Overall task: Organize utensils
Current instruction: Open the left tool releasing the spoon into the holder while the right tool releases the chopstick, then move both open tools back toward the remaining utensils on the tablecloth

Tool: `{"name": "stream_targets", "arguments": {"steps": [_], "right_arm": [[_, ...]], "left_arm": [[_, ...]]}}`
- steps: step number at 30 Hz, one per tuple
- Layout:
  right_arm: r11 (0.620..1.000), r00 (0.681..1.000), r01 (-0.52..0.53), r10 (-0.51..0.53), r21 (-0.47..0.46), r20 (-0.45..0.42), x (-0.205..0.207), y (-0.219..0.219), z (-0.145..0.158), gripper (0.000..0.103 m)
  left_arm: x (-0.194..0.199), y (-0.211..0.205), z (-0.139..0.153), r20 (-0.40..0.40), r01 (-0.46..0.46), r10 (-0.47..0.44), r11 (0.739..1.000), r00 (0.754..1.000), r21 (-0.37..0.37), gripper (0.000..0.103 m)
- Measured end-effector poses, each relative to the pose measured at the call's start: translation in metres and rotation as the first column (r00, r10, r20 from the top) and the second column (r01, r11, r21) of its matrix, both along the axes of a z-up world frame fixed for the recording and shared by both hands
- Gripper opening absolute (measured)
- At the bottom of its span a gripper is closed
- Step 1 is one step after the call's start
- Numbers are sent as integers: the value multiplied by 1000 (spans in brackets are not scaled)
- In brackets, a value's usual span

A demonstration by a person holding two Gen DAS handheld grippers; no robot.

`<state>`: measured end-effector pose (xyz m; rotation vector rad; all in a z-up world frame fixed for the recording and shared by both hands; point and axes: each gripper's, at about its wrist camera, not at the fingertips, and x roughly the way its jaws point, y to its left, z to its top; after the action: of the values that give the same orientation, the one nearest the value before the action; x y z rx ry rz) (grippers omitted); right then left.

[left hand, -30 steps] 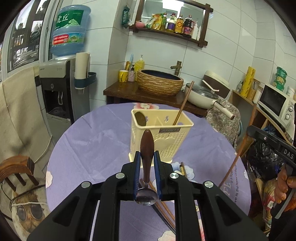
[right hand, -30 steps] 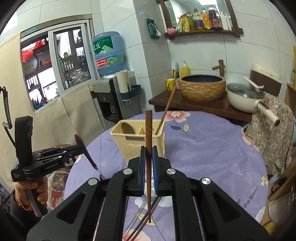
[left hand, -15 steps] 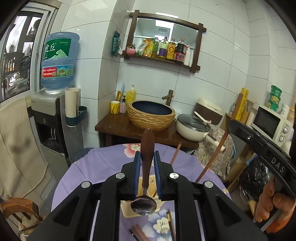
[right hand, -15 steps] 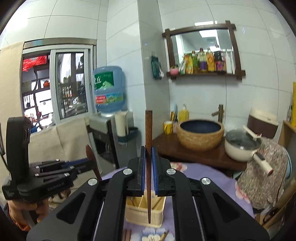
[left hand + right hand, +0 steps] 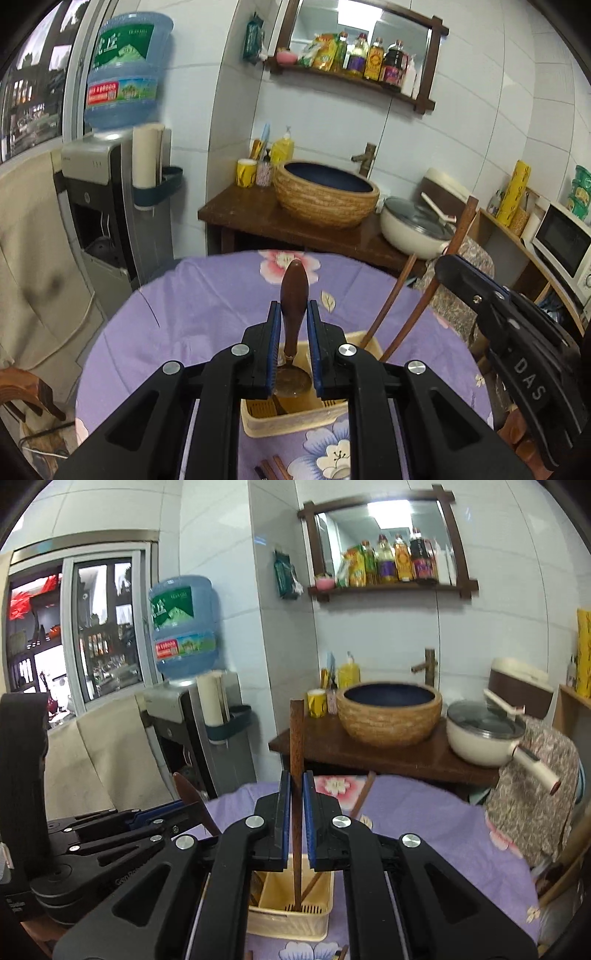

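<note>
Since the earlier frame both grippers have advanced from short of the cream utensil holder (image 5: 295, 421) to directly above it. Left gripper (image 5: 291, 314) clamps a wooden-handled spoon (image 5: 293, 291), bowl over a compartment; right gripper (image 5: 295, 786) clamps a chopstick (image 5: 296, 738), tip inside the holder. Beyond, one chopstick leans in the holder on the purple-clothed desk (image 5: 207, 302).

The right gripper (image 5: 517, 347), seen side-on from the left wrist, carries the white letters "DAS" along its black body. The left gripper (image 5: 122, 834) has small raised lettering on its arm, too dim to read past a few letters. The water jug (image 5: 125, 70) on the dispenser wears a green label with large white Chinese characters and a red band of print below, which I cannot make out.
</note>
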<state>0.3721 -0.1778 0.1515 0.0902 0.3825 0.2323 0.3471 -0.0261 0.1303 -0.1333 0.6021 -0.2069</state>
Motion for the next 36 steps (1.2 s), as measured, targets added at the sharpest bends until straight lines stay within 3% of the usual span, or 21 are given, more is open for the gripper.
{"name": "stream_targets", "arguments": {"steps": [8,17,18,20,21,22,27,32,36], "right_arm": [[1000,998,8,-7,11,-65,11,-4,-36,8],[1000,999,-5,5,-8,-43,10,-4,-39,8],[1000,999,-4,4,-19,-34,8,-3,-39,11],[1000,1000,3,-3,-30,-2,0,-3,-37,29],[1000,1000,5,-5,-22,15,-6,-5,-36,51],[1000,1000,5,-5,-22,15,-6,-5,-36,59],[999,999,13,-12,-34,30,-29,-13,-37,59],[1000,998,-4,2,-24,-60,-47,-27,-61,59],[995,992,14,-26,-99,-122,-61,-28,-95,59]], "left_arm": [[5,-3,-38,-67,9,-8,1000,998,11,14],[8,-4,-52,-76,15,-14,1000,997,6,15],[5,-5,-50,-66,23,-22,1000,998,10,17],[-2,-6,-48,-43,25,-25,1000,999,17,44],[-7,-5,-46,-30,20,-20,1000,999,18,50],[-14,-3,-45,-14,12,-12,1000,1000,16,56],[-42,8,-51,1,-16,16,1000,1000,13,64],[-71,19,-77,-24,-51,52,998,998,38,69],[-86,21,-103,-72,-59,65,995,995,76,69]]}}
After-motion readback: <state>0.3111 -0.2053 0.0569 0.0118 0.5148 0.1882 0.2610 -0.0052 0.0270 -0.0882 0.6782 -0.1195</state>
